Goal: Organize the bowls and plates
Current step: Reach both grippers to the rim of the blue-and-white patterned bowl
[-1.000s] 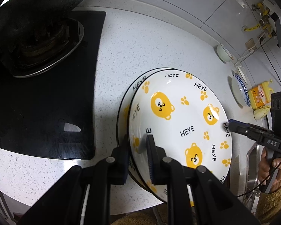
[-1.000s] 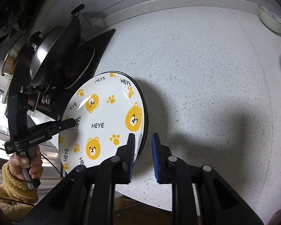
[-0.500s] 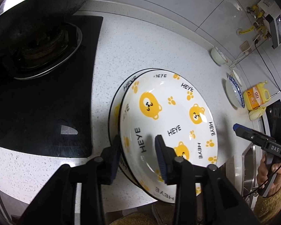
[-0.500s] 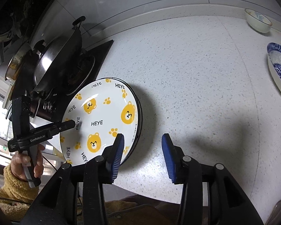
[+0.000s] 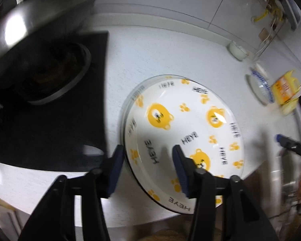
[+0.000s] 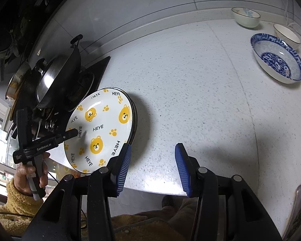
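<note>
A stack of white plates with yellow bears and "HEYE" lettering (image 5: 182, 128) lies on the speckled white counter (image 5: 150, 46), next to the stove; it also shows in the right wrist view (image 6: 102, 126). My left gripper (image 5: 147, 165) is open, its jaws either side of the stack's near rim, not gripping it. My right gripper (image 6: 152, 168) is open and empty, pulled back to the right of the stack. A blue-patterned plate (image 6: 279, 60) and two small white bowls (image 6: 245, 17) (image 6: 287, 33) sit at the counter's far right.
A black stove top (image 5: 50, 108) with a steel wok (image 6: 58, 76) lies left of the stack. A yellow bottle (image 5: 285, 88) stands near the blue plate (image 5: 260, 88). A sink edge (image 5: 289, 172) is at the right. The counter's front edge runs just below the stack.
Both grippers have opened wider and let go of the top plate, which now rests on the stack. My right gripper has drawn back to the right; the left view is blurred by motion.
</note>
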Motion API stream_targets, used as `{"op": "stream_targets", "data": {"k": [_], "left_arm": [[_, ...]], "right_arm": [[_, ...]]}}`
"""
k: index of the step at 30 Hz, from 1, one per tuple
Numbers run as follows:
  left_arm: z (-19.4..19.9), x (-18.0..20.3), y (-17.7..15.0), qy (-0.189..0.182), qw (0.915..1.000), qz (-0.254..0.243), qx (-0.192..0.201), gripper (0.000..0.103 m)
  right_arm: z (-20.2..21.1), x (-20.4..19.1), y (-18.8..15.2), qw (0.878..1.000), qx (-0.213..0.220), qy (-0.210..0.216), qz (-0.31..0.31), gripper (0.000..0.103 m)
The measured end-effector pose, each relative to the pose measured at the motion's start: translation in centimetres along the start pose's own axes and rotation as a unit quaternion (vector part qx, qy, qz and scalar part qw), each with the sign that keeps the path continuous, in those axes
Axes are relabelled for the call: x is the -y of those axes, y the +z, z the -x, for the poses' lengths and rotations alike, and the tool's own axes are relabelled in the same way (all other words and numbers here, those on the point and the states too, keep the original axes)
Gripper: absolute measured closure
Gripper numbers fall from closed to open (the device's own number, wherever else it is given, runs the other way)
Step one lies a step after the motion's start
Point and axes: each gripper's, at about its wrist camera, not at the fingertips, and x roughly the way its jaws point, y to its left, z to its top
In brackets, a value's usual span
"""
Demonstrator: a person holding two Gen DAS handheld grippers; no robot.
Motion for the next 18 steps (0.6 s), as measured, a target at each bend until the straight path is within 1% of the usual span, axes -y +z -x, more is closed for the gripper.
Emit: {"op": "stream_targets", "data": {"k": [1, 2, 3, 5, 7, 9, 10, 11, 13, 14, 15, 18], "left_arm": [[0.4, 0.1, 0.0, -0.003, 1.0, -0.004, 0.006, 0.052], [0.7, 0.1, 0.1, -0.016, 0.9999, -0.001, 0.005, 0.052], [0.9, 0.1, 0.1, -0.019, 0.9998, 0.002, 0.006, 0.052], [1.6, 0.3, 0.0, -0.004, 0.9998, -0.009, 0.017, 0.052], [2.3, 0.5, -0.1, -0.001, 0.9995, -0.009, 0.029, 0.051], [3.6, 1.0, -0.1, 0.001, 0.9988, -0.01, 0.048, 0.051], [4.3, 1.4, -0.1, -0.001, 0.9981, -0.012, 0.06, 0.05], [5.2, 2.1, 0.0, -0.005, 0.9971, -0.016, 0.074, 0.049], [6.2, 3.5, 0.3, -0.015, 0.9956, -0.022, 0.09, 0.046], [6.7, 4.8, 0.5, -0.028, 0.9948, -0.027, 0.094, 0.046], [6.9, 5.8, 0.7, -0.039, 0.9942, -0.034, 0.095, 0.046], [7.1, 9.9, 1.3, -0.065, 0.9919, -0.051, 0.097, 0.046]], "right_arm": [[0.2, 0.0, -0.1, 1.0, 0.002, -0.001, -0.002, 0.062], [0.3, 0.0, -0.3, 1.0, 0.004, -0.002, -0.004, 0.062], [0.5, 0.1, -0.5, 1.0, 0.005, -0.002, -0.005, 0.062], [0.9, 0.1, -0.8, 1.0, 0.01, -0.003, -0.007, 0.062], [1.3, 0.2, -1.0, 1.0, 0.014, -0.004, -0.009, 0.06], [1.9, 0.3, -1.3, 1.0, 0.021, -0.008, -0.013, 0.053], [2.2, 0.4, -1.4, 1.0, 0.023, -0.01, -0.014, 0.051], [2.7, 0.7, -1.5, 0.999, 0.026, -0.011, -0.016, 0.049], [3.4, 1.4, -1.4, 0.999, 0.032, -0.012, -0.019, 0.044], [3.8, 2.1, -1.2, 0.999, 0.035, -0.016, -0.022, 0.04], [4.2, 2.7, -1.1, 0.999, 0.039, -0.02, -0.025, 0.039], [5.5, 4.9, -0.1, 0.998, 0.045, -0.022, -0.032, 0.036]]}}
